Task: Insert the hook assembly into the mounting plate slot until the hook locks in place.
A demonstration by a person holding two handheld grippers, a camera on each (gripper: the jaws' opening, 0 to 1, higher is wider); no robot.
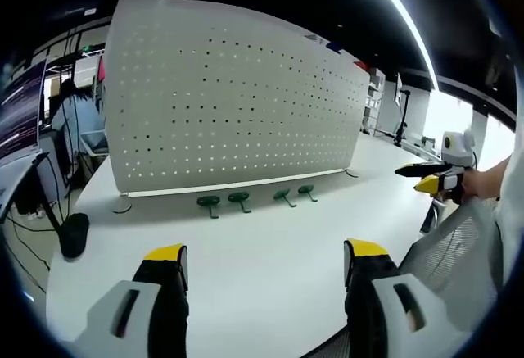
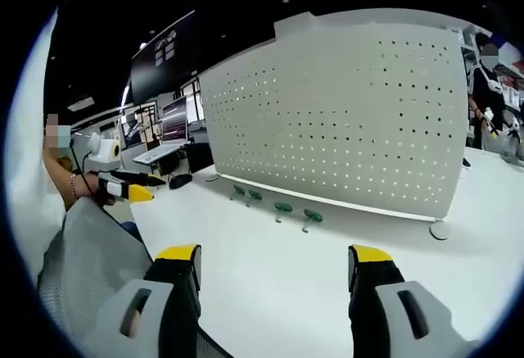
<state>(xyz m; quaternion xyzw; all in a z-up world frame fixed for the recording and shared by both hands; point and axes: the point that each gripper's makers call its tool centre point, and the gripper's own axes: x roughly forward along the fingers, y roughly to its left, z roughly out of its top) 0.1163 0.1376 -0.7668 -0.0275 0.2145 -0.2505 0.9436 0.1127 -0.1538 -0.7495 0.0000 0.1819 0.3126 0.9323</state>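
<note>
I am holding both my left fingers and right fingers apart, empty. Four green hooks are lying on the counter below the pegboard; I am risking knocking them away approaching.

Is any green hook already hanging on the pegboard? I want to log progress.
No: all four green hooks lie on the white table before the pegboard.

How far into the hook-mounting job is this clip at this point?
Nothing looks done yet. Four green hooks lie on the white table in front of the upright pegboard, none hung in it. Nothing is in hand: the left gripper and right gripper are both open and empty. Picking up and inserting a hook remains.
</note>
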